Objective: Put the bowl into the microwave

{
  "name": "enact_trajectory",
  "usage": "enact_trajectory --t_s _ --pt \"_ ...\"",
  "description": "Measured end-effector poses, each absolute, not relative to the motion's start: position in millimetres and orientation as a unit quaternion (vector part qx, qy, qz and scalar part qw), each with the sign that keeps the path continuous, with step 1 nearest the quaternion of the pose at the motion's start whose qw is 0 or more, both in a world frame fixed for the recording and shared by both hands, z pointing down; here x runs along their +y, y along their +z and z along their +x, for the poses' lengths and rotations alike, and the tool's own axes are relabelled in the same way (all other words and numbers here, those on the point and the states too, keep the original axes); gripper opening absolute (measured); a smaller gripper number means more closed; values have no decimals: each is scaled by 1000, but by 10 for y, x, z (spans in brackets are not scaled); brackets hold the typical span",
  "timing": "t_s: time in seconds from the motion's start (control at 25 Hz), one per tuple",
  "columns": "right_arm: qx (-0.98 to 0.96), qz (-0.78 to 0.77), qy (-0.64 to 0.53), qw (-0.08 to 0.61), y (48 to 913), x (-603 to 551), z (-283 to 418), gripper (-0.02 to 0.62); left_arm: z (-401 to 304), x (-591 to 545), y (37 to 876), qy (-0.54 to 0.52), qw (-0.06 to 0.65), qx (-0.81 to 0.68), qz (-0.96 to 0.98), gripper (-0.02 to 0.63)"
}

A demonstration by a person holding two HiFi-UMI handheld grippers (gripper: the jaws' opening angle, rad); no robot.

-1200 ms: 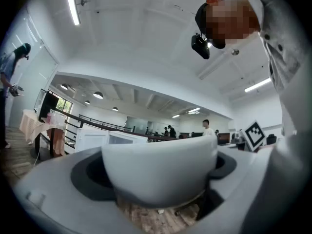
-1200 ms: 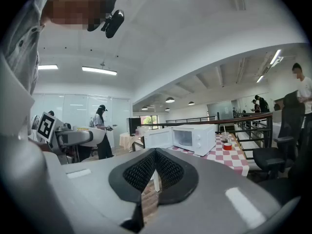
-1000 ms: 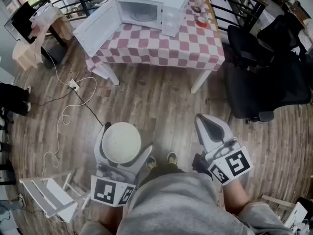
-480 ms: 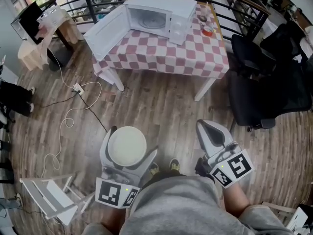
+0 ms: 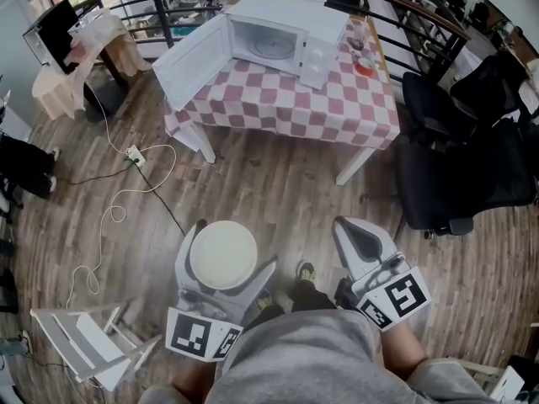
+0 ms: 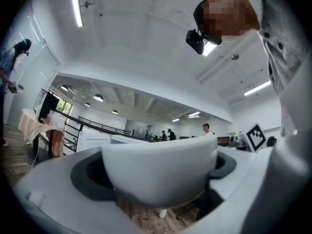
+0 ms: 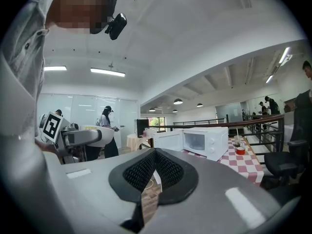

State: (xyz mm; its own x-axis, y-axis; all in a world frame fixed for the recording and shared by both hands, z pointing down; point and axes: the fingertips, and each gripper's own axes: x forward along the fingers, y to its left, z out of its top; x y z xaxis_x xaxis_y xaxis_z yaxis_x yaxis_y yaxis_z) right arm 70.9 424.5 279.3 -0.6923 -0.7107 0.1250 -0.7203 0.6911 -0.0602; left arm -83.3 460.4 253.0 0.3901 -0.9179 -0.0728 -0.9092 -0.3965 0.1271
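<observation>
**Bowl carried toward the open microwave, still well short of it**

Since a second ago the checked table (image 5: 286,99) and the white microwave (image 5: 290,28) on it have slid lower and to the right in the head view. The bowl (image 5: 223,255) has kept its place in the left gripper (image 5: 232,244).

That gripper clasps the cream bowl upright, with one jaw on each side of its wall. The dark pads press the sides, as the left gripper view shows. The bowl hangs over the wooden floor (image 5: 278,183), well apart from the table.

From above its inside looks plain and pale. From its own gripper's view only the outer wall shows, and it blocks most of what lies ahead.

The right gripper (image 7: 155,155) is clenched on nothing. Its ribbed pads meet at the tips, and a thin slit below them shows the floor.

The microwave door (image 5: 189,61) stands swung out to the left past the table edge, and the glass turntable (image 5: 274,49) is visible inside. A small red cup (image 5: 364,66) sits on the table right of the oven, too small to tell more.

Black office chairs (image 5: 459,158) crowd the right side, partly cut off by the frame. A white cable (image 5: 114,213) snakes across the floor at left.

The person's grey-clad body (image 5: 295,360) hides both hands and the rear of the grippers.
</observation>
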Motion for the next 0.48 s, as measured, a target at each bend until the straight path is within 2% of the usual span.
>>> enact_trajectory --t_s 0.48 --pt "-925 369 73 41 2993 3146 1090 0 -432 3545 2623 -51 34 -557 828 529"
